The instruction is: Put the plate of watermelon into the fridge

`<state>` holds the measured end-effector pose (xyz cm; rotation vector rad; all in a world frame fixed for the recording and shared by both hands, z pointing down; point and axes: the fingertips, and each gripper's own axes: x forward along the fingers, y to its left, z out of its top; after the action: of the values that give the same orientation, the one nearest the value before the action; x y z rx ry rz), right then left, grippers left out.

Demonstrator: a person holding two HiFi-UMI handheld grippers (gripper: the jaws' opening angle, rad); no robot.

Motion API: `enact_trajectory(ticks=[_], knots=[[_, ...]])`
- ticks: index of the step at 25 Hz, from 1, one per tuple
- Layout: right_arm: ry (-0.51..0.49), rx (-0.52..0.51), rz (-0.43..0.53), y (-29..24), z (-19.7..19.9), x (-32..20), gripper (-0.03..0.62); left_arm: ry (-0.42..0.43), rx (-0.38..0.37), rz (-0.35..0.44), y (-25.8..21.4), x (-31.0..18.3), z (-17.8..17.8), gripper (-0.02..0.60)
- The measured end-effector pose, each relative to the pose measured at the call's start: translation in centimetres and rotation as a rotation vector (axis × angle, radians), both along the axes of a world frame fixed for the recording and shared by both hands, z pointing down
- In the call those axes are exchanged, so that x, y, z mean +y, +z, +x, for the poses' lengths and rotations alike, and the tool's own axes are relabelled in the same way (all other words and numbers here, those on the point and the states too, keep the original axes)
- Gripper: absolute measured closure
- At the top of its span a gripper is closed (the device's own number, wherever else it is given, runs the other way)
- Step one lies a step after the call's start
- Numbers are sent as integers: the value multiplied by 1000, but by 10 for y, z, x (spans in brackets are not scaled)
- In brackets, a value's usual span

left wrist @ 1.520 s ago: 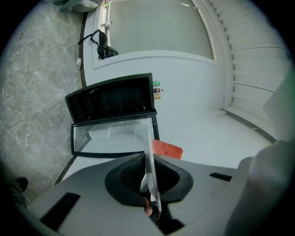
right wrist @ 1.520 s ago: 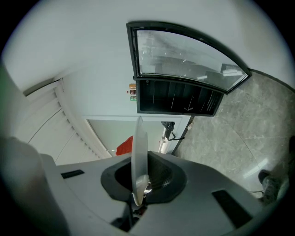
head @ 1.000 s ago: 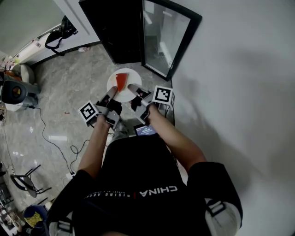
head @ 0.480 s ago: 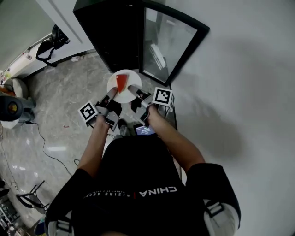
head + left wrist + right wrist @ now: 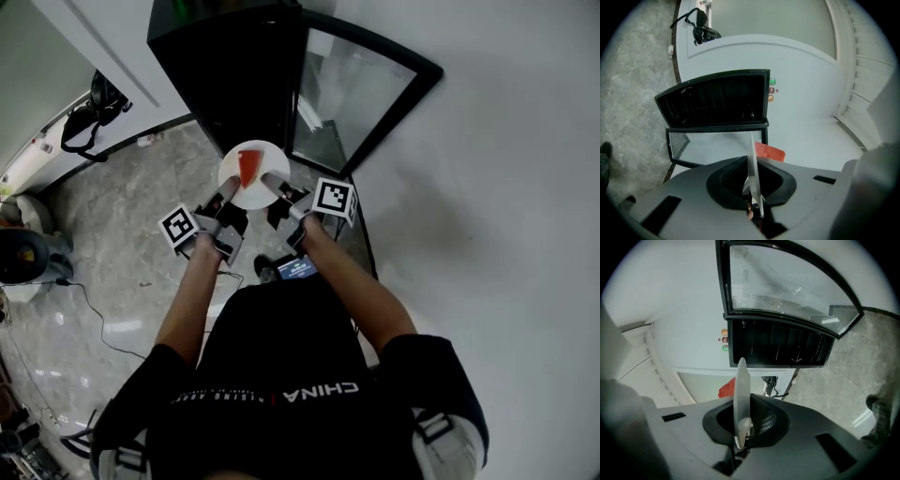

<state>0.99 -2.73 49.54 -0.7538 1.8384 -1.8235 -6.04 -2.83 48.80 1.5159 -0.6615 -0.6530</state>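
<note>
A white plate (image 5: 246, 178) with a red watermelon slice (image 5: 247, 165) hangs just in front of the black fridge (image 5: 234, 66), whose glass door (image 5: 361, 89) stands open to the right. My left gripper (image 5: 228, 190) is shut on the plate's near left rim, and my right gripper (image 5: 272, 183) is shut on its near right rim. In the left gripper view the plate (image 5: 752, 171) runs edge-on between the jaws of the left gripper (image 5: 753, 212), with the slice (image 5: 769, 151) behind it. The right gripper view shows the right gripper (image 5: 739, 441) on the plate's rim (image 5: 740, 394), with the dark fridge interior (image 5: 778, 345) ahead.
A white wall (image 5: 506, 187) runs along the right, close to the open door. The floor is grey marble (image 5: 131, 206), with a cable (image 5: 94, 300) trailing at the left. A black bag (image 5: 89, 108) lies by the white ledge at the upper left. A round appliance (image 5: 19, 253) stands at the far left.
The person has stepped closer to the fridge, which now sits larger and nearer the plate. Both grippers keep their hold on the plate.
</note>
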Motion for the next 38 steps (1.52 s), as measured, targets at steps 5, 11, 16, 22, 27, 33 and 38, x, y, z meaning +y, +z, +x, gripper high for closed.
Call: enact_trajectory(ticks=[5, 11, 16, 22, 27, 33, 38], knots=[[31, 13, -16, 5, 0, -12, 574, 42, 11, -13, 8, -14, 2, 551], [2, 23, -35, 10, -2, -24, 574, 17, 18, -35, 14, -26, -1, 551], [-46, 29, -35, 5, -1, -49, 574, -29, 27, -38, 5, -46, 1, 551], [-91, 6, -30, 8, 21, -117, 574, -83, 2, -20, 6, -111, 22, 551], [-135, -26, -29, 8, 28, -149, 574, -139, -24, -15, 3, -140, 30, 551], [-162, -22, -40, 7, 20, -165, 574, -170, -31, -31, 4, -155, 21, 551], [-137, -33, -40, 6, 6, -180, 574, -151, -35, -20, 1, -171, 6, 551]])
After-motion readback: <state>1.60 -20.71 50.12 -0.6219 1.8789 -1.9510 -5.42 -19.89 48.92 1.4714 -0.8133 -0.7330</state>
